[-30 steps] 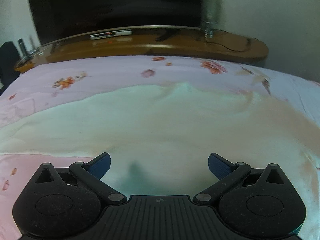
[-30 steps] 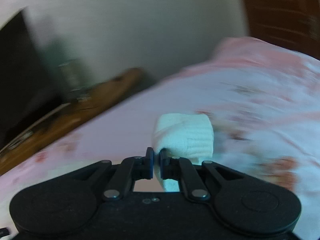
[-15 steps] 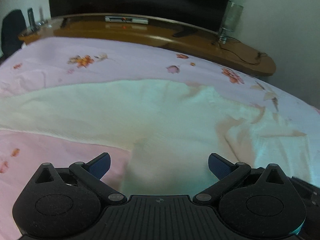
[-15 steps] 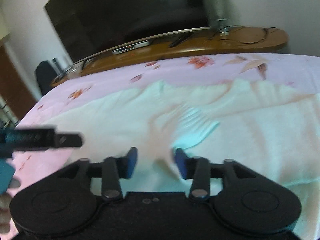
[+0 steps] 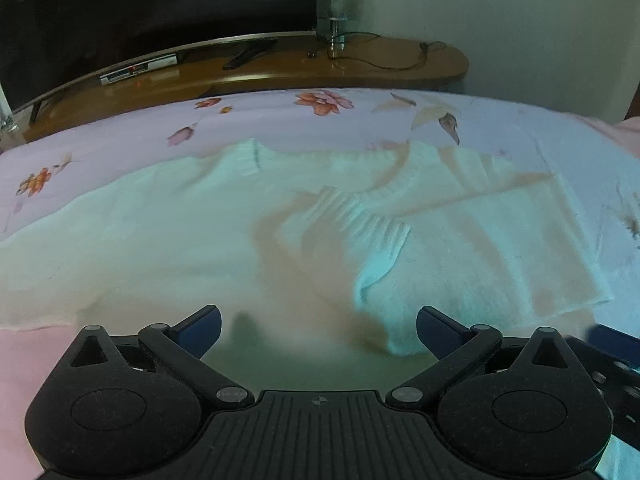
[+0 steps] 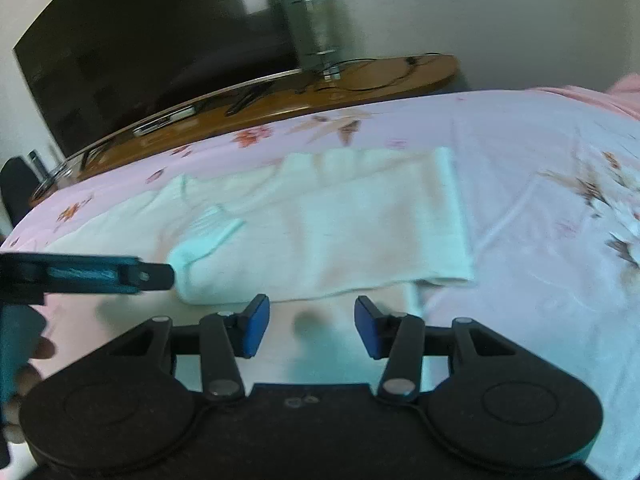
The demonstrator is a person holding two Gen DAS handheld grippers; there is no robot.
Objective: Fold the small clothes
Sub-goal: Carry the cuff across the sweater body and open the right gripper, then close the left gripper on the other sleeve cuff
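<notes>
Fingers first: my right gripper (image 6: 312,326) has just been opening, and its blue pads (image 6: 256,330) now stand apart with nothing between them, only pale knit and bedsheet below. My left gripper (image 5: 319,326) is spread wider, jaws fully apart and empty, hovering over the near part of the garment.

Just beyond both sets of tips lies the cream knitted sweater (image 5: 160,248), flat on the floral pink bedsheet (image 5: 500,128). Its long axis runs side to side across my view, roughly parallel to the wooden TV console (image 5: 280,68) at the foot of the bed. One sleeve (image 5: 360,220) is already laid across the body, its ribbed cuff pointing back toward me and to the left; the folded side makes a clean straight edge on the right, seen from the right wrist as a neat rectangle (image 6: 380,216). The other side of the garment reaches well out to the left, unfolded.

By my judgement the next fold turns on that left stretch: it lies left of and ahead of my left tips, so the left hand is the nearer one, while the right tips hang just before the near hem below the folded part. The neck appears to point away from me, toward the console, hem toward me.
</notes>
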